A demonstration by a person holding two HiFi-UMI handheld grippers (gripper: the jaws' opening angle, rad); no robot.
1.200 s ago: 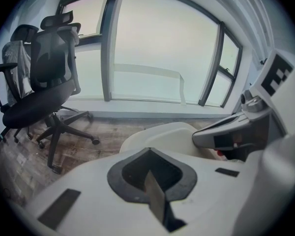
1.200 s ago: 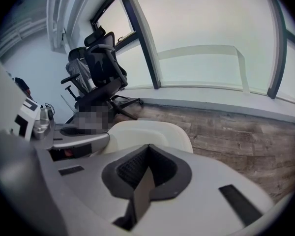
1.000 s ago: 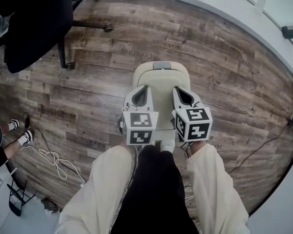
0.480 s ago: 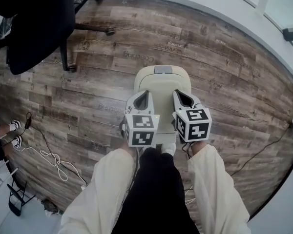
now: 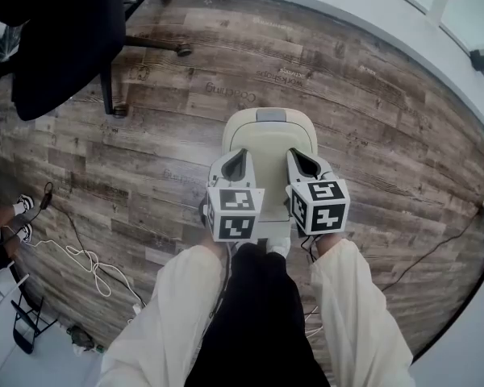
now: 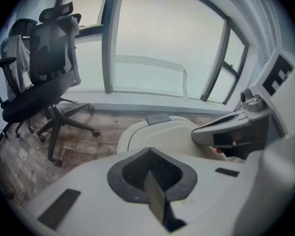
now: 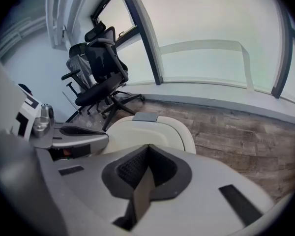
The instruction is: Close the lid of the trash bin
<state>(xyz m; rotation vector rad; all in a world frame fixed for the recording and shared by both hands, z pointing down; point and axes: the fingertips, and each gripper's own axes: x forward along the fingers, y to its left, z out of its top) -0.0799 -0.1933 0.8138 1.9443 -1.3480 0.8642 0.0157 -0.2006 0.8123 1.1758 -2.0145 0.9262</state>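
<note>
The cream trash bin (image 5: pixel 268 138) stands on the wood floor right in front of my feet. Its lid lies flat on top, with a grey tab (image 5: pixel 271 115) at the far edge. My left gripper (image 5: pixel 235 152) and right gripper (image 5: pixel 299 152) hover side by side over the near half of the lid, both shut and holding nothing. The left gripper view has the lid (image 6: pixel 160 132) just past my shut left gripper (image 6: pixel 148 150), and the right gripper (image 6: pixel 226 129) beside it. In the right gripper view the lid (image 7: pixel 152 129) lies beyond the shut right gripper (image 7: pixel 147 147).
A black office chair (image 5: pixel 56 31) stands at the far left, also visible as the chair (image 6: pixel 44 82) by the window wall. White cable (image 5: pixel 89 260) lies on the floor at the left and a dark cable (image 5: pixel 436 240) at the right. Another person's feet (image 5: pixel 20 216) are at the left edge.
Almost nothing: the head view has shifted slightly, and both grippers stay shut above the bin lid.
</note>
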